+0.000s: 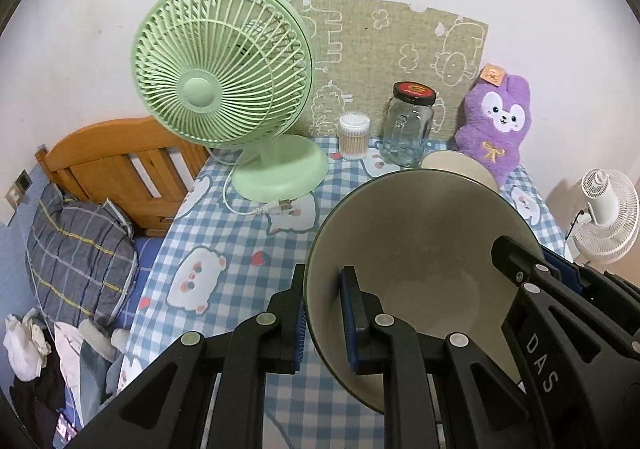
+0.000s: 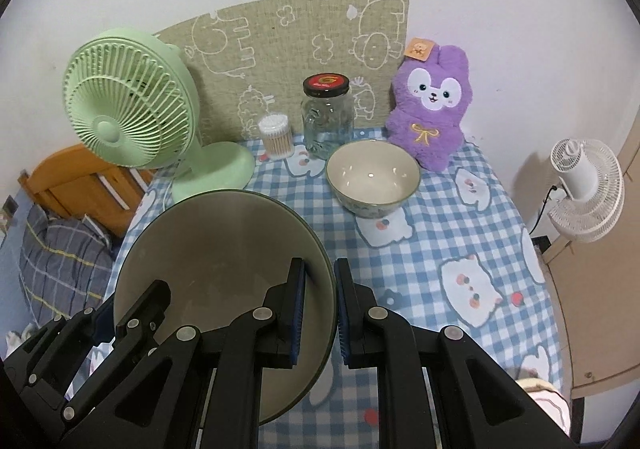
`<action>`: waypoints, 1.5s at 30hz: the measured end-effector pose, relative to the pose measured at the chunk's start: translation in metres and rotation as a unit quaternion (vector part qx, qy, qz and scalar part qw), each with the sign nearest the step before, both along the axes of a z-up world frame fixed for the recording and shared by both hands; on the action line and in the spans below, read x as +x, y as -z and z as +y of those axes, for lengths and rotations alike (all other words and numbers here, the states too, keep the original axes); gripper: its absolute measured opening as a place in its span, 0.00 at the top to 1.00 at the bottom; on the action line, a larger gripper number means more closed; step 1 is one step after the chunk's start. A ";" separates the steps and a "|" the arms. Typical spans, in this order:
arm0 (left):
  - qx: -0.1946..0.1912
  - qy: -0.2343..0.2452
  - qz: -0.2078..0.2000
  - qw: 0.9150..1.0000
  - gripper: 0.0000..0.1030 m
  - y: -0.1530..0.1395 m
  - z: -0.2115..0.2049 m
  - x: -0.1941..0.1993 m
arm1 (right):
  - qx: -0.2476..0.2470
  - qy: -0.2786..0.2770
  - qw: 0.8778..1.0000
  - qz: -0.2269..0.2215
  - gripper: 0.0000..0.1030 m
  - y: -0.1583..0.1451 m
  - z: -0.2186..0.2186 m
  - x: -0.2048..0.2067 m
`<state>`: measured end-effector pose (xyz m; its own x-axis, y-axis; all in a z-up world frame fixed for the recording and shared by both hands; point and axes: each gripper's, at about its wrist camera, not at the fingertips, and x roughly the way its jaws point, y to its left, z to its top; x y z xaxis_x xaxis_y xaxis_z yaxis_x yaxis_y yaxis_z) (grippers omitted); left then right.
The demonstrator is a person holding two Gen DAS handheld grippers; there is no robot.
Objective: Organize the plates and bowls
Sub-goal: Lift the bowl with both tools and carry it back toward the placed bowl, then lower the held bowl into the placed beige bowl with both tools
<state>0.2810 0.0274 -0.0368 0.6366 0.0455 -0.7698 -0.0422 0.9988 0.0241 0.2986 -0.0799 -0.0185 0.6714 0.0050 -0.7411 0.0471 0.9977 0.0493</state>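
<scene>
Left wrist view: the left gripper (image 1: pixel 323 323) is clamped on the near left rim of a large olive-rimmed plate (image 1: pixel 416 237), one pad outside the rim and one inside. At the right edge of the same view the right gripper (image 1: pixel 516 269) is seen on the opposite rim. Right wrist view: the right gripper (image 2: pixel 320 319) straddles the plate's (image 2: pixel 216 249) right rim, pads closed against it on both sides as far as can be judged. The plate is thus held two-handed and appears raised above the checked tablecloth (image 2: pixel 440 233), slightly tilted; contact with the cloth cannot be ruled out at its hidden near edge.

Further out, a cream bowl (image 2: pixel 373 177) stands alone on the cloth, right of centre, just in front of a glass jar (image 2: pixel 328 121) and a purple plush rabbit (image 2: pixel 430 117). A box of cotton swabs (image 2: pixel 275 137) and a green fan (image 2: pixel 132 109) are placed at the back left.

Step judged in hand: carrying of the plate toward its resting place; stacking not yet done. The next move is thought to require both grips to be kept level, the plate to be set flat on free cloth clear of the fan base, and the bowl then to be seated on it.
</scene>
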 end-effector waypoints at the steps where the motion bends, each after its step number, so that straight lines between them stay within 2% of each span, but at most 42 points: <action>1: 0.000 -0.001 -0.002 1.000 0.88 -0.001 -0.001 -0.004 | 0.000 -0.001 1.000 -0.001 0.83 -0.002 -0.002 -0.006; 13: 0.000 -0.013 -0.013 1.000 0.88 -0.017 -0.016 -0.062 | 0.001 -0.010 1.000 -0.009 0.83 -0.014 -0.016 -0.060; 21: -0.001 -0.017 -0.013 1.000 0.88 -0.014 -0.027 -0.093 | -0.002 -0.015 1.000 -0.007 0.83 -0.011 -0.025 -0.091; 32: 0.000 -0.017 -0.008 1.000 0.87 -0.003 -0.037 -0.125 | -0.003 -0.012 1.000 0.001 0.83 0.004 -0.036 -0.125; 45: 0.004 -0.013 0.023 1.000 0.87 0.029 -0.046 -0.146 | -0.002 -0.007 0.999 0.037 0.83 0.040 -0.043 -0.141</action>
